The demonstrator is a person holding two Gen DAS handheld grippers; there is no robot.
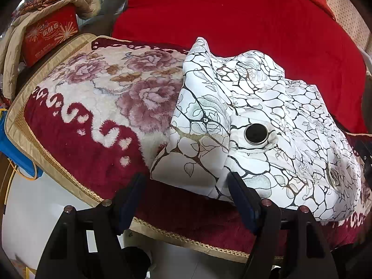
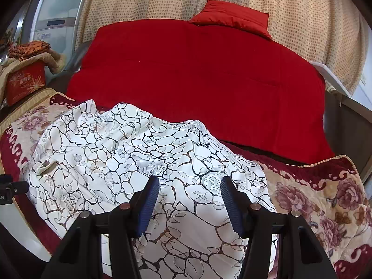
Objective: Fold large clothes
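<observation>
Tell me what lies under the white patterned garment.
The white patterned garment lies on a floral plush blanket, dark red along its border, which shows on both sides of it. Behind it is a red quilt. What is beneath the garment's middle is covered.

A red box (image 1: 50, 37) sits beside the floral blanket (image 1: 97, 88), near a red pillow (image 2: 230, 18).
</observation>
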